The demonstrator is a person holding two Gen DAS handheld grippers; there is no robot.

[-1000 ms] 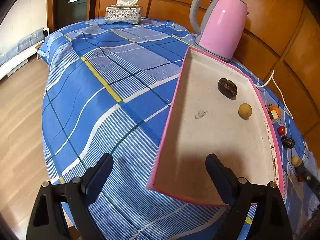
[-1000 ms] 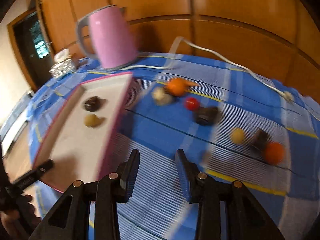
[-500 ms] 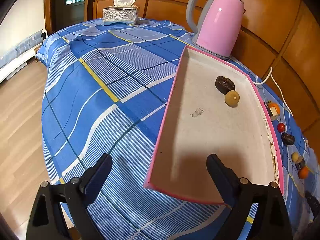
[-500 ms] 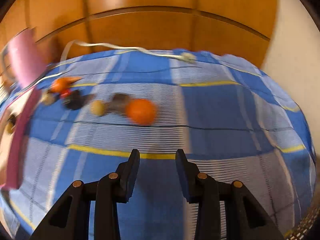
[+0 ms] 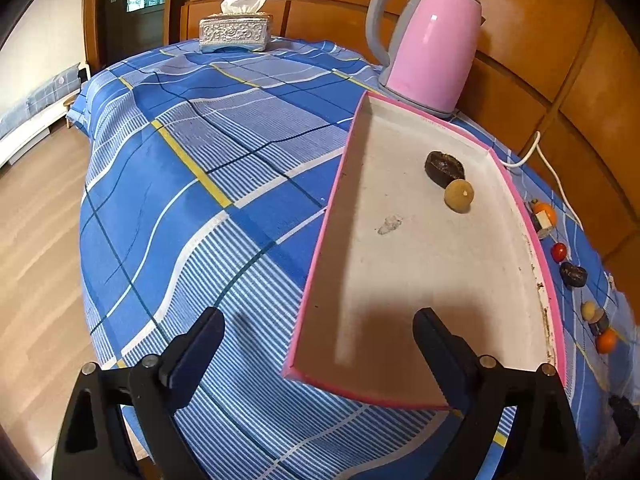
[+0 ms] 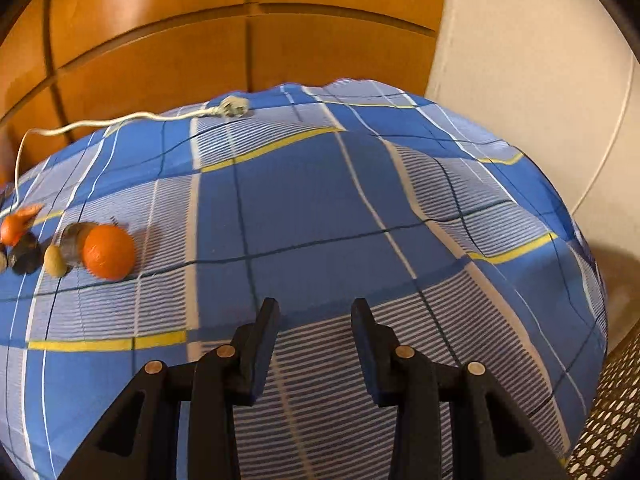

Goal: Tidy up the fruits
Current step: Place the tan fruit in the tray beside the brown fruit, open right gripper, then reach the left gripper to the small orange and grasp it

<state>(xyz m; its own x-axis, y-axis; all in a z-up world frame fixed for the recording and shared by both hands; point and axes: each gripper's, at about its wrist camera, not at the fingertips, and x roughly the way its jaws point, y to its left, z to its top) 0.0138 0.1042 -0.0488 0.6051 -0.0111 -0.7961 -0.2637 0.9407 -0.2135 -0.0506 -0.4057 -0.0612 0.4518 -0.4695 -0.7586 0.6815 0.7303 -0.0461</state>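
A pink-rimmed tray [image 5: 400,308] lies on the blue plaid cloth and holds a dark fruit [image 5: 444,165] and a tan round fruit [image 5: 459,196]. My left gripper [image 5: 318,336] is open and empty, its jaws straddling the tray's near left corner. Right of the tray lies a row of fruits, among them a red one [image 5: 559,251] and a dark one [image 5: 573,274]. In the right wrist view an orange [image 6: 108,252], a tan fruit [image 6: 55,261] and dark fruits [image 6: 25,254] lie at far left. My right gripper [image 6: 315,316] is open and empty above bare cloth, right of them.
A pink kettle [image 5: 430,36] stands behind the tray, its white cord [image 6: 92,124] and plug [image 6: 234,107] trailing along the wooden wall. A tissue box [image 5: 236,32] sits at the table's far end. The table edge drops off at right [image 6: 600,280].
The right gripper has swung right, so the fruit row slid to the far left of its view. The left gripper barely moved. The tan fruit in the tray rolled up beside the dark one.
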